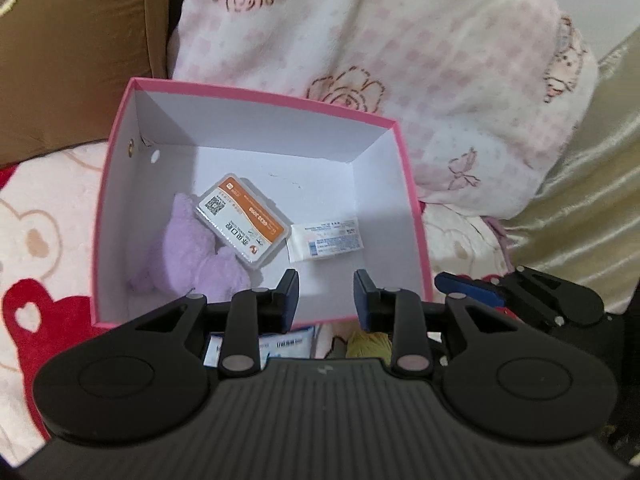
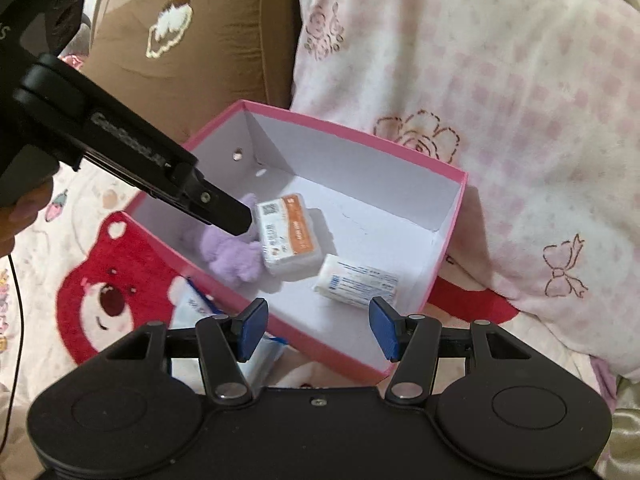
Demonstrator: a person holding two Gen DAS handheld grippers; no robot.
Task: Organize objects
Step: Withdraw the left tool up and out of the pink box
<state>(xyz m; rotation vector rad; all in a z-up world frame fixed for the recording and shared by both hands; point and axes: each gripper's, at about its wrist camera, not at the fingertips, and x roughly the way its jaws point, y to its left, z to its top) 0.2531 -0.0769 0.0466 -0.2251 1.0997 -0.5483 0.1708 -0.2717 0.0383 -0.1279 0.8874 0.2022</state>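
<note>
over the bedding: i have both grippers poised at the near side of a pink box [image 1: 394, 128] with a white inside, its top open.
left gripper [image 1: 326, 296]: my fingers are spread with nothing between them, just above the box's near rim; in the right wrist view its black body reaches in from the left over the box.
right gripper [image 2: 318, 328]: my blue pads [image 2: 253, 330] stand wide apart, holding nothing, at the box's near wall.
purple plush [image 1: 188, 256]: lies on the box floor against the left wall.
orange-and-white case [image 1: 242, 226]: lies in the box, tilted, one end resting on the plush.
white packet [image 1: 326, 242]: lies flat on the box floor just beside the case, to its right.
outside the box: a blue-printed pack [image 2: 192, 304] sits by the near left wall on the red bear blanket [image 2: 108, 296].
behind: a pink rose-print quilt [image 1: 400, 40] and a brown cushion [image 2: 192, 28].
</note>
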